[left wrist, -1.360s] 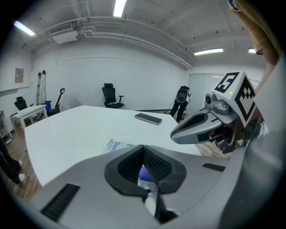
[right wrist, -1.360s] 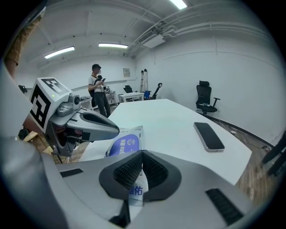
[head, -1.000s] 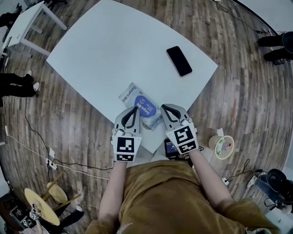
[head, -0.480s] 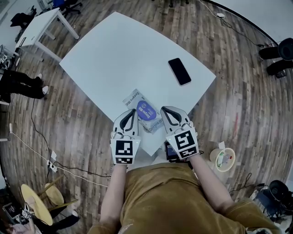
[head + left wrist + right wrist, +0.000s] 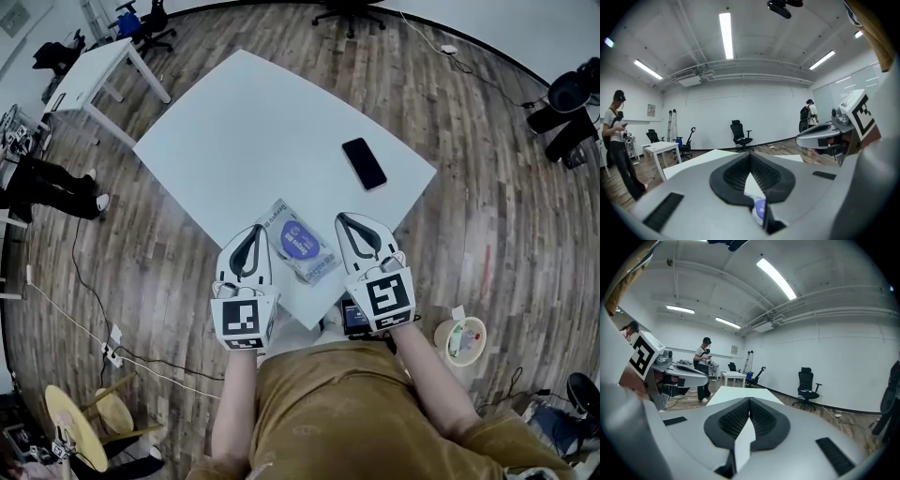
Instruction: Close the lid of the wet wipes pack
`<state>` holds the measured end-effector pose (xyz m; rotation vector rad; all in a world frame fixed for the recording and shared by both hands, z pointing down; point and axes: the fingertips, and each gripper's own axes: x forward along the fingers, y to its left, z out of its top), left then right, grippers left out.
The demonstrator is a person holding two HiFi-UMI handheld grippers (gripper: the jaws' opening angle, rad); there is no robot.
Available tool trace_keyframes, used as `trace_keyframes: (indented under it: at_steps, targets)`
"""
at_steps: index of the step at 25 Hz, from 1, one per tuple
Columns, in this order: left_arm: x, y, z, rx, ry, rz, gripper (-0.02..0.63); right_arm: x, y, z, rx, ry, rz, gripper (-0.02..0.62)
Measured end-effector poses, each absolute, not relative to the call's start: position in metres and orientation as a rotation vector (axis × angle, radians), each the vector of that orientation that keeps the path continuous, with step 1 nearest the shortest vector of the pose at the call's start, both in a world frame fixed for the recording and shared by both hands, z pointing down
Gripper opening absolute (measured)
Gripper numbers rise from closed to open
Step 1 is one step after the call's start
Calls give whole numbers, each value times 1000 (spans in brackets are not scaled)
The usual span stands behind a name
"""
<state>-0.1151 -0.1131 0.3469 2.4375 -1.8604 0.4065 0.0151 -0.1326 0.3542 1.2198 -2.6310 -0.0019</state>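
My left claw [image 5: 251, 229] and my right claw [image 5: 344, 218] hover at the near edge of the white worktop [image 5: 253, 131]. Each has its tips pressed together and nothing caught between them. The wet wipes pack [image 5: 317, 262] lies flat on the worktop between the two claws, just beside both and touching neither, with its purple oval lid [image 5: 296, 235] facing up. From the head view the lid looks to be lying down against the pack, though I cannot tell whether it is snapped home or only resting. I judge the closing press is either just finished or about to be made. If it is to come, I need one closed claw tip brought down squarely on the lid while the other steadies the pack's edge so it does not slide. A dark phone [image 5: 364, 163] lies well apart, farther across the worktop.
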Motion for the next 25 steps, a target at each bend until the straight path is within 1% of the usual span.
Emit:
trace_keyframes:
  at_steps: [12,19,25]
  targets:
    - [-126,-111,291,2460,-1979,318,6,18,-134,300,1291,-2703,-107,8]
    - [-145,-108,276,2435,-2044,301,6,21,-137,278,1369,-2717,-120,8]
    - [-159,-109,270,2401,-2083,266,6,16,-134,278,1330,-2713,-143,8]
